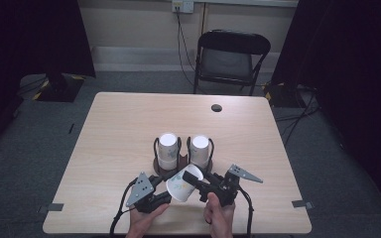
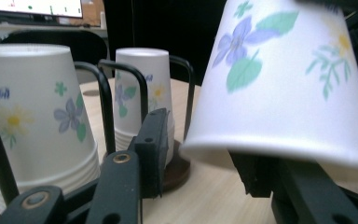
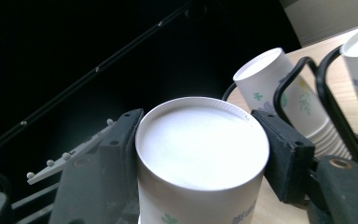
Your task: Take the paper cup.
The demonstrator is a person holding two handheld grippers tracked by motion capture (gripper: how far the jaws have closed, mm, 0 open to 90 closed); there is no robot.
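A white paper cup (image 1: 178, 187) with a flower print lies tilted over the table's near edge. My right gripper (image 1: 192, 179) is shut on its closed end; in the right gripper view both pads press on the cup (image 3: 200, 154). My left gripper (image 1: 164, 197) sits just left of the cup's open rim. Its jaws stand apart in the left gripper view, and the cup (image 2: 279, 93) hangs over the right jaw without being pinched. Behind them, two stacks of upturned cups (image 1: 168, 148) (image 1: 199, 148) sit in a black wire holder (image 1: 179, 167).
The light wooden table (image 1: 124, 119) has a dark round hole (image 1: 217, 107) near its far edge. A black folding chair (image 1: 230, 54) stands beyond it. Dark curtains hang at both sides. The person's hands (image 1: 218, 215) reach in over the near edge.
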